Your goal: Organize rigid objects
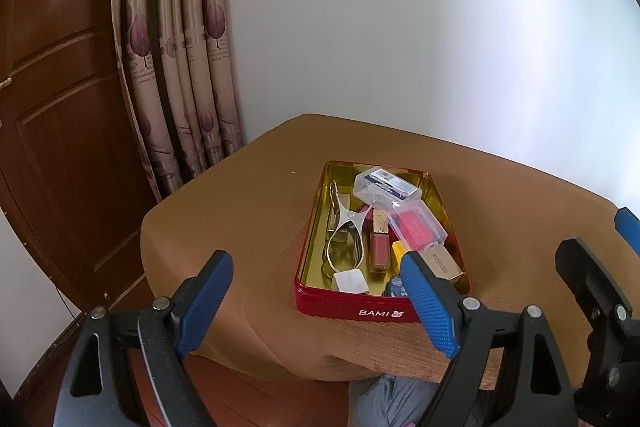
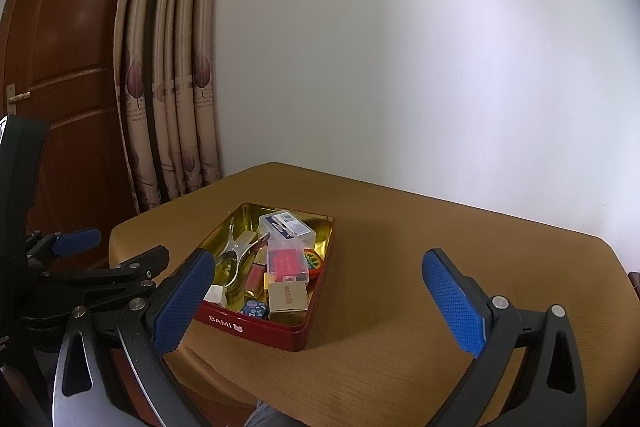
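- Left wrist view: the left tool (image 1: pixel 322 301), its blue-padded fingers (image 1: pixel 210 301) spread wide apart and gripping nothing, hangs above the near edge of the brown wooden table (image 1: pixel 248 227).
- The open red metal tin with a gold lining and the white word "BAMI" on its front wall (image 1: pixel 360 309) stands on the table, between the two fingers as seen from here.
- Inside the tin, a silver metal clamp (image 1: pixel 346 227) lies along the left side; a white cube (image 1: pixel 351 282) sits at the near left corner.
- A clear plastic case with a blue label (image 1: pixel 386 187) rests at the tin's far end, and a clear plastic box holding something red (image 1: pixel 418 225) lies just nearer, along the right side.
- A red lipstick tube with a gold cap (image 1: pixel 379 241) lies in the tin's middle; a gold rectangular box (image 1: pixel 444 263) shows at the near right corner.
- Right of the tin, part of the right tool (image 1: pixel 592 267) enters the picture.
- Behind the tin's left side hang beige curtains with purple leaf prints (image 1: pixel 176 47), next to a dark wooden door (image 1: pixel 60 107).
- Right wrist view: the right tool (image 2: pixel 316 291), fingers (image 2: pixel 454 305) set wide apart and holding nothing, hovers over the table (image 2: pixel 440 247) just right of the tin (image 2: pixel 280 331).
- The gold box (image 2: pixel 289 297) lies at the tin's near right corner, the silver clamp (image 2: pixel 236 255) towards its left.
- The left tool (image 2: pixel 100 255) shows left of the tin.
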{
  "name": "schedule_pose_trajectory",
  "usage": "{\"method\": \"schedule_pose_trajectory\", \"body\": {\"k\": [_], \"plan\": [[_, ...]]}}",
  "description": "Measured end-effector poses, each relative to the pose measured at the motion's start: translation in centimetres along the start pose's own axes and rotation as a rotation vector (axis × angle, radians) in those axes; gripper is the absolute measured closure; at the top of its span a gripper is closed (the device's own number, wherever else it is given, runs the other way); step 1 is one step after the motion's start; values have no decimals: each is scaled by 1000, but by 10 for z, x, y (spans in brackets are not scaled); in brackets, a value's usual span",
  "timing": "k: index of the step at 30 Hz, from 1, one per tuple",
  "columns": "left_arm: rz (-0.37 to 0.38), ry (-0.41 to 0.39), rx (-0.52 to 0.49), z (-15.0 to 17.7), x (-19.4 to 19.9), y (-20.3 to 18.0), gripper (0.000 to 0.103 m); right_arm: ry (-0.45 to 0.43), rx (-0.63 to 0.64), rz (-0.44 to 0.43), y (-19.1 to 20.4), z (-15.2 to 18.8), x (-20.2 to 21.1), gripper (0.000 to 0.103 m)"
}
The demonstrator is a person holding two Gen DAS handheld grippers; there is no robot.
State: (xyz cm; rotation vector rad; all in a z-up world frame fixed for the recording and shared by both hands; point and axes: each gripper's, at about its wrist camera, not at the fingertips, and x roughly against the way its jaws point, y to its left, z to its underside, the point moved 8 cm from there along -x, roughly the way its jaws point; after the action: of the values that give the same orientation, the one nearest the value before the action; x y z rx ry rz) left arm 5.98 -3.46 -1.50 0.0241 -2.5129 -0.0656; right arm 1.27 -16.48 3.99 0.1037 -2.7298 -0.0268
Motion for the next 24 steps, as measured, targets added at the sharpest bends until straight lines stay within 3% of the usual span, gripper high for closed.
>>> {"method": "schedule_pose_trajectory", "body": {"k": [19,24], "plan": [[1,-2,-28,4,-1,-7,15,1,3,-5,2,-1,0,0],[-29,10,-30,6,-6,-8,15,1,5,-10,1,0,-1,0]]}}
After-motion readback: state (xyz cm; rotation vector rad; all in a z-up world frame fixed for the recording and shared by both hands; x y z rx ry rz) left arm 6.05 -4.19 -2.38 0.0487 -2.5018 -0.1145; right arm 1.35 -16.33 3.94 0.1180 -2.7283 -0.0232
